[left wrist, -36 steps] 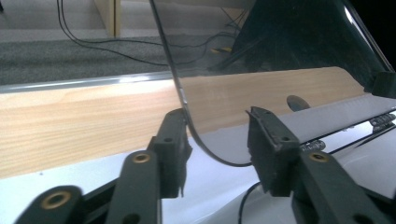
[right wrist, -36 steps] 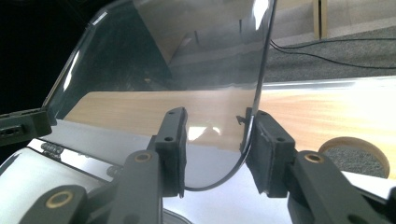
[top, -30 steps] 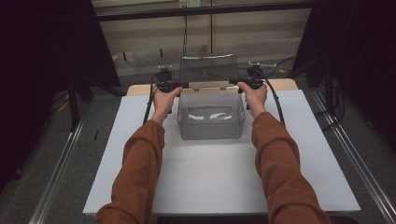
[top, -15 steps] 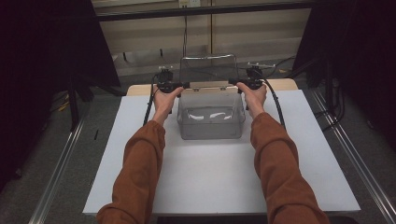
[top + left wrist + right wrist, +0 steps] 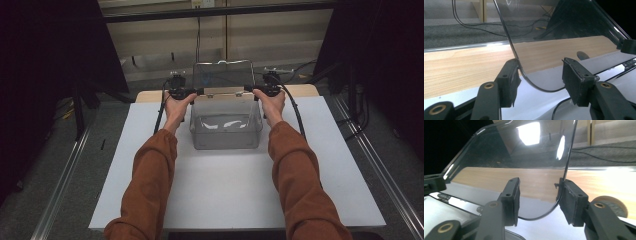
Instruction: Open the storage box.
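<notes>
Taking the clear plastic box (image 5: 226,127) as the landmark: it is seen standing on the white sheet (image 5: 235,195) that covers the table, toward the sheet's far half and about midway across it; two rust-coloured sleeves (image 5: 150,180) are brought in from the near edge on either side of it.

At the box's far left corner the left hand (image 5: 176,107) is seen with the left gripper (image 5: 192,92); in the left gripper view its jaws are held wide apart, and the rounded corner of the raised clear lid (image 5: 564,32) is set between them; one pad (image 5: 510,80) is touched, or very nearly touched, by the lid's edge, while the other pad is kept well clear of it; nothing is clamped.

At the box's far right corner the right hand (image 5: 270,102) is seen with the right gripper (image 5: 252,90); its jaws are likewise spread wide, the opposite lid corner (image 5: 529,170) hanging between them; the lid's edge is met by one pad (image 5: 571,200), and the other is left apart from it.

Beyond the box, the lid (image 5: 222,75) is held upright along the far rim; behind it the bare wooden table edge (image 5: 300,90) is shown, and farther off cables (image 5: 474,23) are laid on grey floor.
</notes>
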### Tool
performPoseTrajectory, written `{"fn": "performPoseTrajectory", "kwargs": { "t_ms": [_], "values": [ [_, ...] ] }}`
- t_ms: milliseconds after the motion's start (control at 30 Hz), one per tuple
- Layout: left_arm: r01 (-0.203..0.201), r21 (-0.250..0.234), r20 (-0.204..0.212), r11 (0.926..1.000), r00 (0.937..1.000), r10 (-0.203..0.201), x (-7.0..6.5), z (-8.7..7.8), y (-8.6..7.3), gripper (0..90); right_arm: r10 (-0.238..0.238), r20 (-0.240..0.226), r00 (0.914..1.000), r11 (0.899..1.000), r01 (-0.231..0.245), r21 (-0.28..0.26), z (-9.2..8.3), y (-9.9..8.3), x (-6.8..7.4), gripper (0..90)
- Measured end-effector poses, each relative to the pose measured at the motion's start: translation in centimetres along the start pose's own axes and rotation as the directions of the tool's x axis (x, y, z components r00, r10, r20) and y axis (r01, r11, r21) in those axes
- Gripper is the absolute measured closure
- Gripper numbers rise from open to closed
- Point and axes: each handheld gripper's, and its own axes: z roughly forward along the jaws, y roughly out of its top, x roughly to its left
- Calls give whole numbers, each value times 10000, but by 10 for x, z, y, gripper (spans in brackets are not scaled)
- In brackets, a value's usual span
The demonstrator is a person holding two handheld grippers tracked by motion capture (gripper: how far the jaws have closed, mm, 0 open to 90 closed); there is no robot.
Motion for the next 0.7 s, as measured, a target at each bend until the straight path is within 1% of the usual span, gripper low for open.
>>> {"fn": "performPoseTrajectory", "kwargs": {
  "t_ms": [67, 133, 167, 233, 267, 300, 333, 367, 400, 433, 500, 600, 667, 700],
  "values": [
    [116, -12, 68, 9999, 9999, -116, 1, 1, -1, 472, -88, 67, 9999, 10000, 88, -1, 0, 0, 1, 507],
    [109, -21, -55, 9999, 9999, -109, 1, 1, -1, 459, -76, 77, 9999, 10000, 75, 49, 1, -1, 0, 497],
    [-8, -40, -169, 10000, 9999, 7, 1, 1, -1, 448, -25, 51, 10000, 10000, 25, 92, 1, -1, 0, 487],
    [-304, 52, -253, 9995, 9992, 306, 0, 1, 0, 445, 113, 30, 9999, 9996, -114, 239, 2, -3, -1, 460],
    [-323, 89, -280, 9994, 9991, 325, -1, 0, 1, 445, 392, -75, 9992, 9988, -390, 281, 2, -3, -3, 448],
    [-323, 85, -267, 9994, 9991, 325, -1, 0, 1, 444, 505, -119, 9987, 9983, -501, 282, 2, -4, -4, 449],
    [-284, 67, -242, 9996, 9993, 286, 0, 0, 1, 443, 484, -172, 9987, 9986, -480, 217, 3, -5, -4, 452],
    [-145, 79, -156, 9999, 9998, 146, 1, 0, 0, 441, 520, -173, 9985, 9985, -517, 172, 5, -5, -3, 445],
    [-113, 87, -80, 9999, 9999, 113, 2, 0, 0, 441, 558, -89, 9984, 9983, -556, 171, 5, -5, -2, 437],
    [-25, -20, 43, 10000, 10000, 25, 4, 1, -1, 441, 601, -54, 9982, 9980, -600, 205, 6, -5, -1, 425],
    [-17, -101, -11, 9999, 10000, 17, 4, 2, -3, 439, 812, -111, 9966, 9964, -809, 238, 6, -6, -2, 408],
    [6, -183, -23, 9998, 10000, -7, 3, 3, -3, 430, 767, -35, 9971, 9968, -766, 223, 7, -6, -2, 380],
    [-69, -121, -36, 9999, 10000, 68, 4, 3, -3, 425, 580, 178, 9982, 9982, -583, 128, 7, -6, -1, 347],
    [-105, -99, -40, 9999, 9999, 104, 4, 3, -3, 424, 389, 270, 9989, 9991, -392, 134, 7, -6, 0, 334]
  ]
}}
